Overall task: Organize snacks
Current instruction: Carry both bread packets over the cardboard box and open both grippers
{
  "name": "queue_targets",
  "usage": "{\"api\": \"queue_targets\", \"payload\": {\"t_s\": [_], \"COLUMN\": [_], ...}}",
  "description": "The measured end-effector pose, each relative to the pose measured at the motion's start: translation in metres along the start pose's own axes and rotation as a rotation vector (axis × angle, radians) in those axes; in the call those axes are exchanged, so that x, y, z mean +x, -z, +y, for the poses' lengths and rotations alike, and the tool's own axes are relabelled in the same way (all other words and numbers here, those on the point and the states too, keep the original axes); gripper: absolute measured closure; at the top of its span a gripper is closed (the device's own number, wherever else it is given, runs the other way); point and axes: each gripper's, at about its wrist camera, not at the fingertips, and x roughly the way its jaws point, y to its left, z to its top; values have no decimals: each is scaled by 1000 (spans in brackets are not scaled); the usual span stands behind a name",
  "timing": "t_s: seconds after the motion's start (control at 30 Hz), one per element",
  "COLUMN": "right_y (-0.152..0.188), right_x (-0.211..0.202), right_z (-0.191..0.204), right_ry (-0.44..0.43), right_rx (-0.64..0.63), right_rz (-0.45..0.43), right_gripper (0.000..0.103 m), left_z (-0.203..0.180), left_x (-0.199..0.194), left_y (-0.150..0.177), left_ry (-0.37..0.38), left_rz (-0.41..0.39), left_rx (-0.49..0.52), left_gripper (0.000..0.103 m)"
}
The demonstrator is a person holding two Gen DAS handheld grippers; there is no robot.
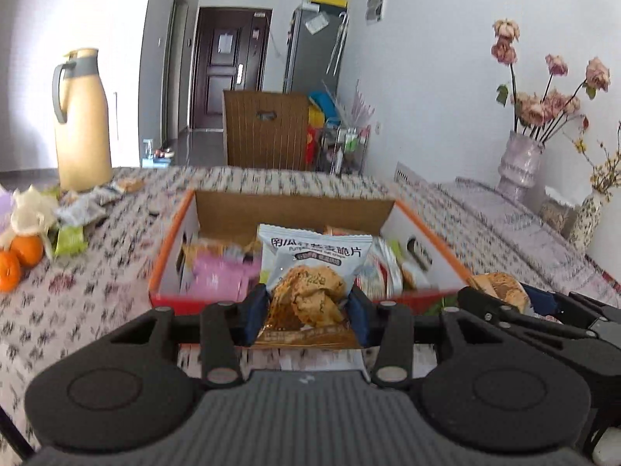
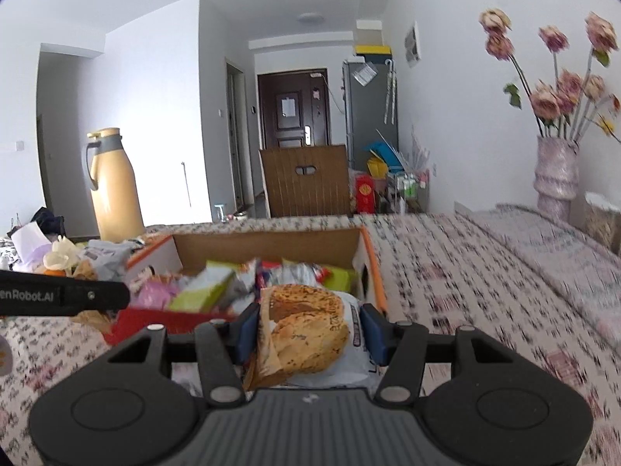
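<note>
A home: front door, fridge (flowers too).

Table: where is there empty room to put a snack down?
The tablecloth lies bare between the snack box and the flower vase, and again left of the box toward the oranges. It is crowded inside the box and around the thermos jug, where loose wrappers are heaped.

Blk grippers, blue pads, seemingly.
</note>
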Motion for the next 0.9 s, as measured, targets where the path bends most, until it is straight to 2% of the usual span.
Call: {"api": "queue_targets", "payload": {"t_s": [0.23, 0.53, 0.7, 0.9], "right_y": [-34, -63, -63, -46], "right_x": [29, 80, 113, 136], "right_z": [8, 8, 8, 12], "right_ry": [2, 24, 24, 27], "right_rx": [-14, -26, -18, -32], "right_rz": [-38, -38, -10, 7], "right_gripper": [48, 48, 48, 48], "left_z": [4, 16, 22, 35], "left_x": [18, 60, 91, 116], "left_y": [-35, -64, -68, -57], "left_ry": [-9, -36, -67, -83], "left_rz": [-56, -63, -48, -21], "left_rx": [-2, -36, -53, -90], "left_gripper": [58, 58, 58, 58]}}
